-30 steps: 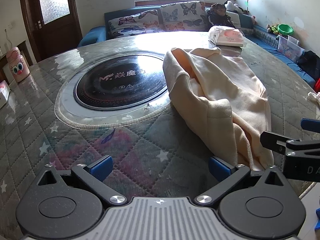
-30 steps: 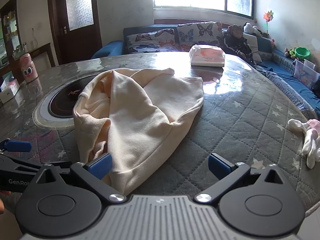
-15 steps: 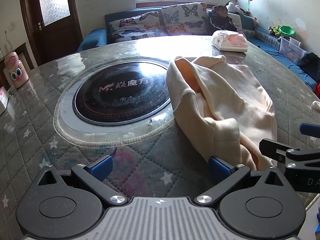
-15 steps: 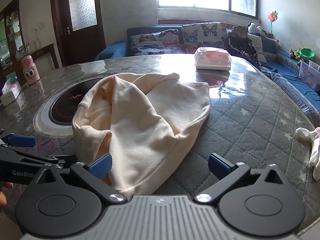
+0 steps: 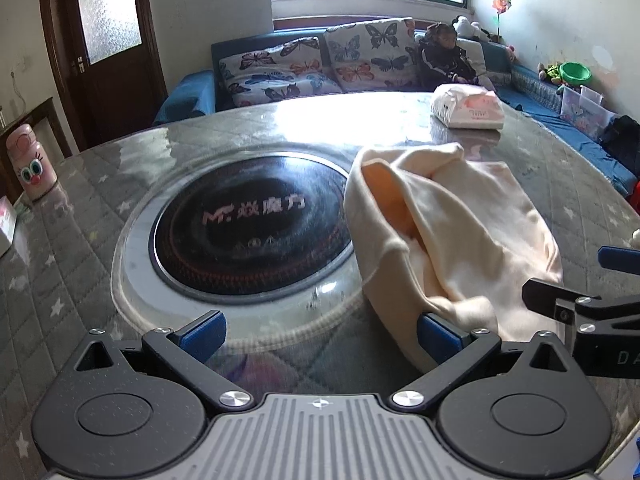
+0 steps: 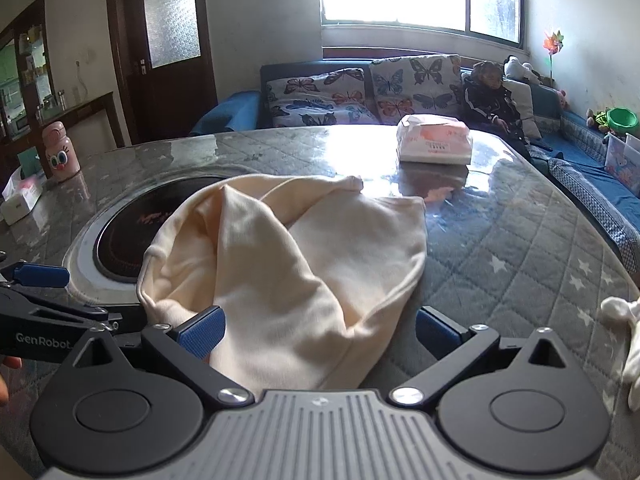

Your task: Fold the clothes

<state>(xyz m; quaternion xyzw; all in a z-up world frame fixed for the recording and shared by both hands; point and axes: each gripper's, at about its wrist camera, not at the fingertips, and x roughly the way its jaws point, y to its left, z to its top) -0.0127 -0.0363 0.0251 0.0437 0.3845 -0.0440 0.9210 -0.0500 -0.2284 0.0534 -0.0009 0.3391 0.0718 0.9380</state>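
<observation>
A cream garment lies crumpled on the round quilted table, right of the black cooktop; it also shows in the right wrist view. My left gripper is open and empty, its right fingertip at the garment's near left edge. My right gripper is open, its jaws astride the garment's near edge without closing on it. The right gripper's fingers show at the right of the left wrist view; the left gripper's fingers show at the left of the right wrist view.
A black round cooktop sits in the table's middle. A tissue pack lies at the far side. A pink bottle stands far left. A white cloth lies at the right edge. A sofa stands behind.
Both grippers have moved forward toward the garment, which now sits closer in both views. The garment's shape has hardly changed. Both jaws stay open.
</observation>
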